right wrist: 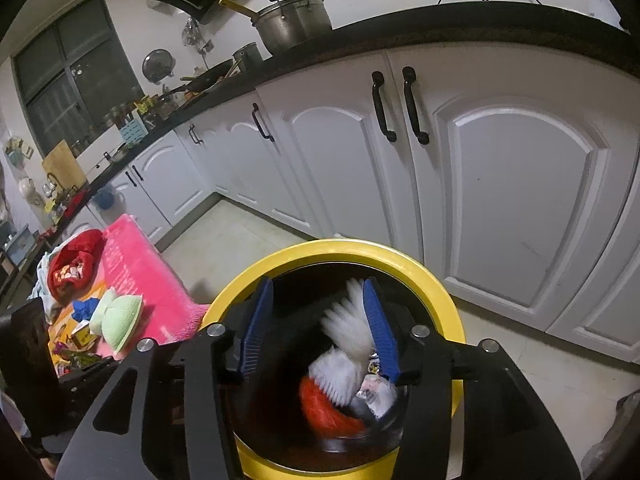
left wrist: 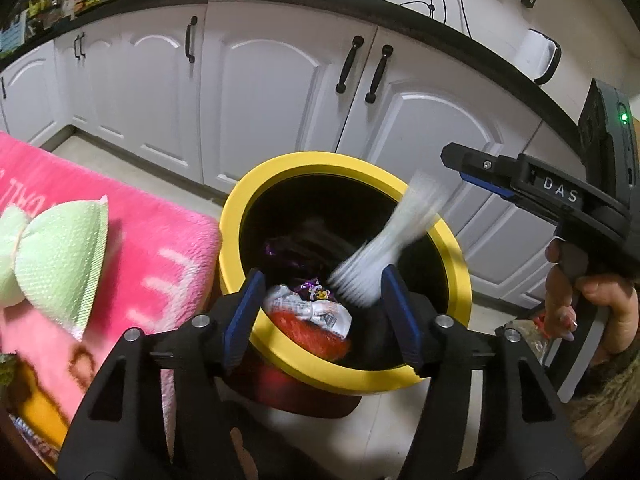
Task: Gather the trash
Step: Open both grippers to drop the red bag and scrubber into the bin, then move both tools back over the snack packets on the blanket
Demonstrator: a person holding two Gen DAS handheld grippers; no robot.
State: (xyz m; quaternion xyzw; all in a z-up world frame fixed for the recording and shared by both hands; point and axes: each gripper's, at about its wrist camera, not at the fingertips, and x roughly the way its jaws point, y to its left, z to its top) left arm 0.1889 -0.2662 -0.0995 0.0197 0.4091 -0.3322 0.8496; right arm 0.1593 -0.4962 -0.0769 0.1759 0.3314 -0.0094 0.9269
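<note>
1. Nearest my left wrist camera, the left gripper has its blue pads spread apart over the yellow-rimmed bin, pinching nothing.
2. A white, motion-blurred piece of trash hangs in the air just above the bin's mouth, beside the gripper's right pad; I cannot tell whether it touches the pad.
3. Inside the bin I see a crumpled white printed wrapper, a red-orange wrapper under it and a purple wrapper deeper in.
4. To the left lies a pink towel with a green cloth on it.
5. At the right edge a hand holds the right gripper, seen side-on above the bin.
6. From my right wrist camera, the right gripper also stands spread over the bin, gripping nothing.
7. The white trash shows blurred between the pads, close against the right one, over the bin's opening.
8. Below it sit the red-orange wrapper and the white wrapper.
9. Left of the bin, the pink towel carries the green cloth and a red bag.
</note>
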